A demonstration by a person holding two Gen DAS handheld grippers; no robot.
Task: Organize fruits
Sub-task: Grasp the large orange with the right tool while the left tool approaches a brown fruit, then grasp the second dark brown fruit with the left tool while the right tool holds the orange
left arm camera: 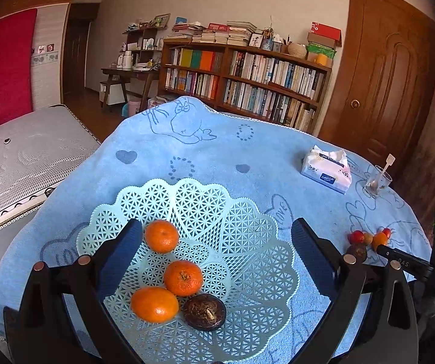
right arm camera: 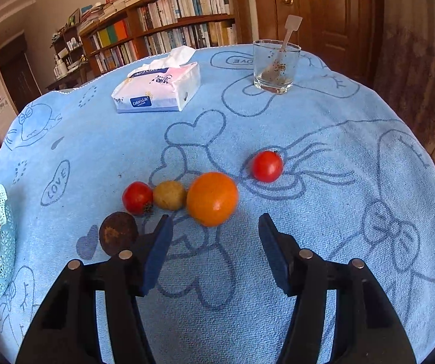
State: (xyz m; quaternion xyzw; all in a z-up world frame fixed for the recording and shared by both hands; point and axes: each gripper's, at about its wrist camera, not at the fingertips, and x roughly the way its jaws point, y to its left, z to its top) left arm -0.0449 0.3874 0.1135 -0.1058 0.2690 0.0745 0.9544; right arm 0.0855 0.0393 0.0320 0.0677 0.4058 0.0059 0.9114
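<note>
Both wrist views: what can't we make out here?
- Basket: near rim cut off by the left wrist view's bottom edge; in the right wrist view the left edge crops it.
- Dark brown fruit on the towel: partly hidden by a right gripper finger.
- Loose fruits: tiny in the left wrist view, partly hidden by the other gripper's body.
- Glass contents: specks, unidentifiable.

Blue cloth (right arm camera: pixel 323 139), basket (left arm camera: pixel 247 227), tissues (right arm camera: pixel 159 91), glass (right arm camera: pixel 275 66)

Probably home bedroom: bed (left arm camera: pixel 32 154), bookshelf (left arm camera: pixel 241 82).
</note>
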